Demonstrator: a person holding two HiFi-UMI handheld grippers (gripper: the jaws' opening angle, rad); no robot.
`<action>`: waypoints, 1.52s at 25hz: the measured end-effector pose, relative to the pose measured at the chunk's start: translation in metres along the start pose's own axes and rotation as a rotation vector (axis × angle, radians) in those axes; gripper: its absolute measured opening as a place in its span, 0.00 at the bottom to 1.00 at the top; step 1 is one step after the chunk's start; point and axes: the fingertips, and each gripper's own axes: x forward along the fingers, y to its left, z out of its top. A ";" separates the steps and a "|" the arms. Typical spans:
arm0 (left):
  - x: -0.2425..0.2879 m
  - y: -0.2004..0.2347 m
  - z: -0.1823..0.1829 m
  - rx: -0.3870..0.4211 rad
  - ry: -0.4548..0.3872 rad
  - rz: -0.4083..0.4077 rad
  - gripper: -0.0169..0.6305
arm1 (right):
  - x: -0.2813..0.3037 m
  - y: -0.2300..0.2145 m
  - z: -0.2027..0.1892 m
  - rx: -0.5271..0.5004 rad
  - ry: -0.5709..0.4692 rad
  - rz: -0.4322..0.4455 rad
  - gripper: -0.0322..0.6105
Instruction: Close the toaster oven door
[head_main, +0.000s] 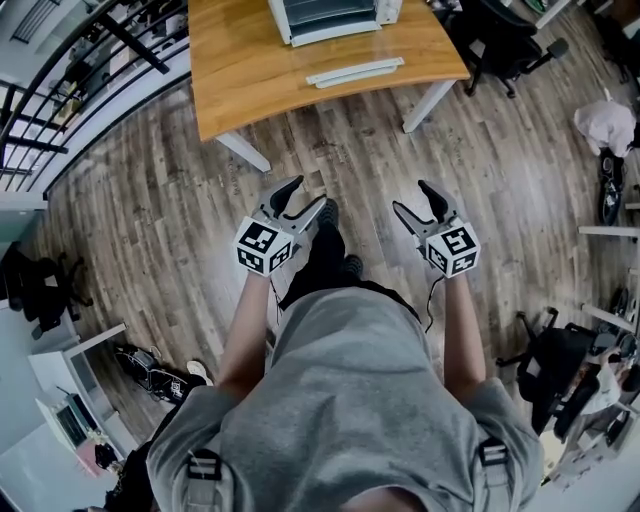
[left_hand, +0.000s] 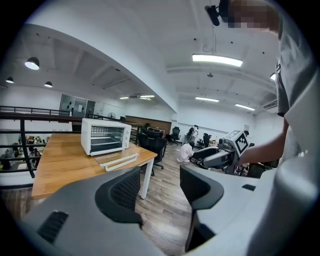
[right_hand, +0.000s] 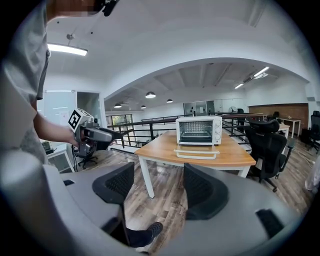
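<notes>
A white toaster oven (head_main: 325, 17) stands on the wooden table (head_main: 250, 70) at the top of the head view, its door (head_main: 355, 71) folded down flat toward me. The oven (right_hand: 198, 130) and its lowered door (right_hand: 196, 153) also show in the right gripper view, and the oven (left_hand: 105, 136) with its door (left_hand: 119, 161) in the left gripper view. My left gripper (head_main: 305, 199) and right gripper (head_main: 416, 200) hang over the floor, well short of the table. Both are open with nothing between the jaws.
Black office chairs (head_main: 500, 40) stand right of the table. A black railing (head_main: 70, 80) runs along the left. The table's white legs (head_main: 245, 152) reach the wood floor. More chairs and bags (head_main: 565, 370) sit at the lower right.
</notes>
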 end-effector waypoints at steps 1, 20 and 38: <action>0.002 0.004 0.000 -0.003 0.003 0.000 0.42 | 0.004 -0.002 0.001 0.002 0.001 0.000 0.55; 0.081 0.109 0.039 -0.011 0.025 -0.022 0.42 | 0.099 -0.080 0.052 -0.002 0.023 -0.026 0.53; 0.132 0.195 0.069 0.027 0.065 -0.071 0.42 | 0.175 -0.134 0.092 0.026 -0.003 -0.086 0.51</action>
